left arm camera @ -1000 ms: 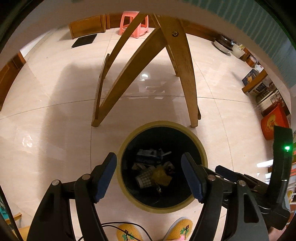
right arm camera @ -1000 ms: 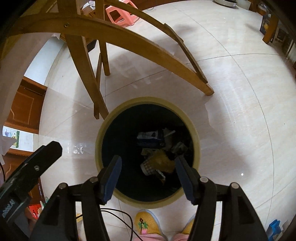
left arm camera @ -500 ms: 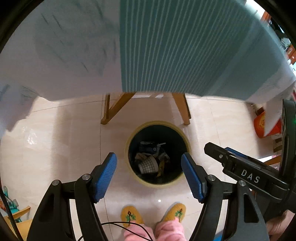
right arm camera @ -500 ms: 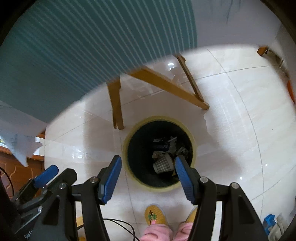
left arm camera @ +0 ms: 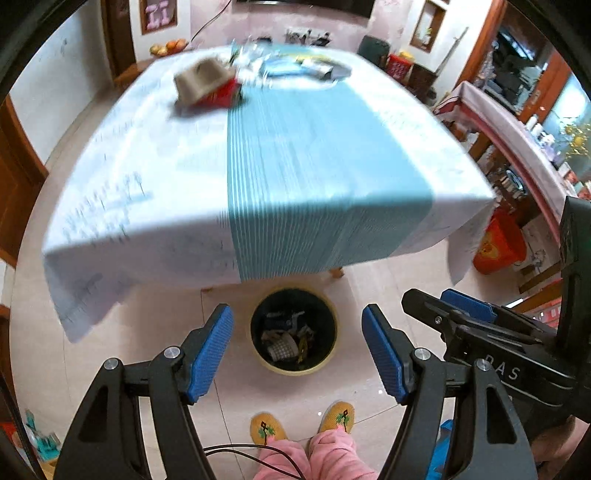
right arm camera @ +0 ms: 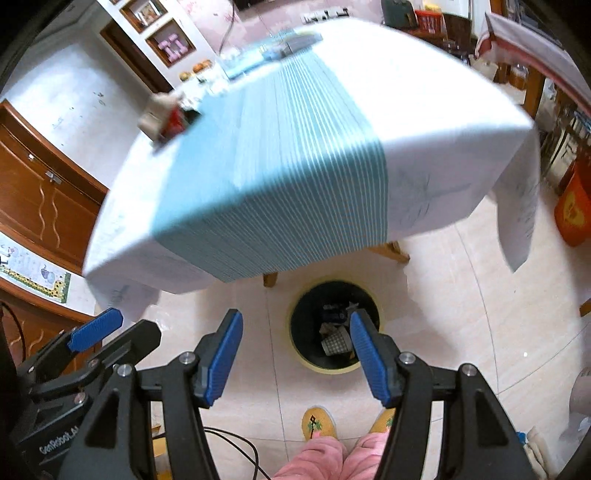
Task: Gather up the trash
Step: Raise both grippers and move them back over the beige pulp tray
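Both my left gripper (left arm camera: 297, 354) and right gripper (right arm camera: 295, 358) have fingers apart, empty. Remaining trash (left arm camera: 205, 86) sits upper left on the worktop (left arm camera: 325, 147); motion blur risks a misjudged reach, missing the bin (left arm camera: 293, 330) at lower centre.

Home dining room. Tabletop (left arm camera: 314, 147) under white cloth with teal striped runner; clutter at far edge. Glossy beige tile floor (left arm camera: 155, 332). Round waste bin (left arm camera: 293, 330) on floor below near tabletop edge, part-filled with wrappers. Wooden cabinet doors (right arm camera: 40, 199) along wall. Fruit (left arm camera: 170, 46) on shelf at back, framed pictures (left arm camera: 424, 27) on pink wall. Red bucket (left arm camera: 496, 245) on floor. Side table with bottles (left arm camera: 532, 125), crowded shelves behind. Person's yellow embroidered slippers (left arm camera: 267, 430) and pink trousers.
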